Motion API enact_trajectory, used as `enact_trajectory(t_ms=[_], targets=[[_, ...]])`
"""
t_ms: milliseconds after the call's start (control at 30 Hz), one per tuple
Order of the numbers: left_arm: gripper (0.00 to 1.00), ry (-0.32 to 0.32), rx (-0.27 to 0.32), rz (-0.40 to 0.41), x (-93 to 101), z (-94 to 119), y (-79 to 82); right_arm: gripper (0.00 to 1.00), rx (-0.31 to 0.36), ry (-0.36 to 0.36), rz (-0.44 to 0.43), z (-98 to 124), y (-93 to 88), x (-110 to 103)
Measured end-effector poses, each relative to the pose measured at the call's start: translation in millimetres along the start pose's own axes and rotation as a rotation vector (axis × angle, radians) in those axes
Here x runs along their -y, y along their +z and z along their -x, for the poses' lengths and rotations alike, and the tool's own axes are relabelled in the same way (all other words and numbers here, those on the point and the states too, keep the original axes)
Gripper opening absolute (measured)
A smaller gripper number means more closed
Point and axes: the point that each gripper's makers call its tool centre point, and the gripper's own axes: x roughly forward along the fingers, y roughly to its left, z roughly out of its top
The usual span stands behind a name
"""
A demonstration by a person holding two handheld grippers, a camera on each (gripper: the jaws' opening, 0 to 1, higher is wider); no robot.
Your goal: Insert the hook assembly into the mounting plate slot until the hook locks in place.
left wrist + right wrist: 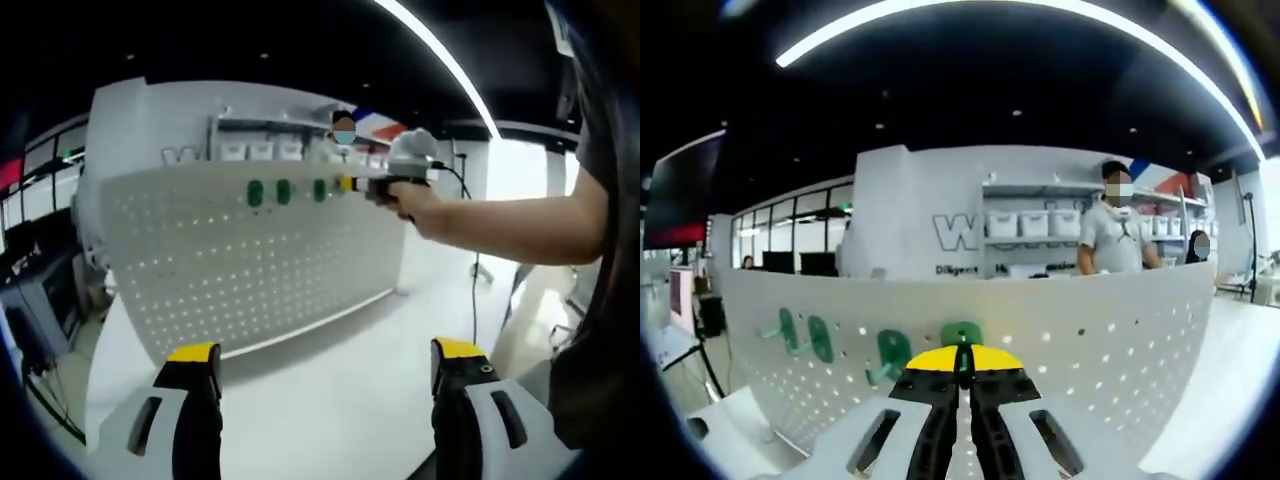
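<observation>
Right gripper pinched nearly closed on a green hook, pressed up at the top edge of the pegboard, likely seating it. Three more green hooks already along that edge. Left gripper wide open, empty, held back over the worktop, probably for view.

The mounting plate is a white pegboard panel standing upright on the white table, its face dotted with rows of small holes. Along its upper edge hang several green hooks, set side by side a little apart. In the right gripper view, one green hook sits against the plate just beyond the yellow-tipped, closed jaws, with others to its left.
</observation>
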Motion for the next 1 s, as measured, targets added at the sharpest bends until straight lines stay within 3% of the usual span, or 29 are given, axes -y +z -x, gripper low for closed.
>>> enact_trajectory(t_ms=[1000], targets=[[0.86,0.003,-0.028,0.062,-1.8,0.9,-14.2,0.01,-0.012,-0.022,0.000,-3.2,-7.1,1.3]])
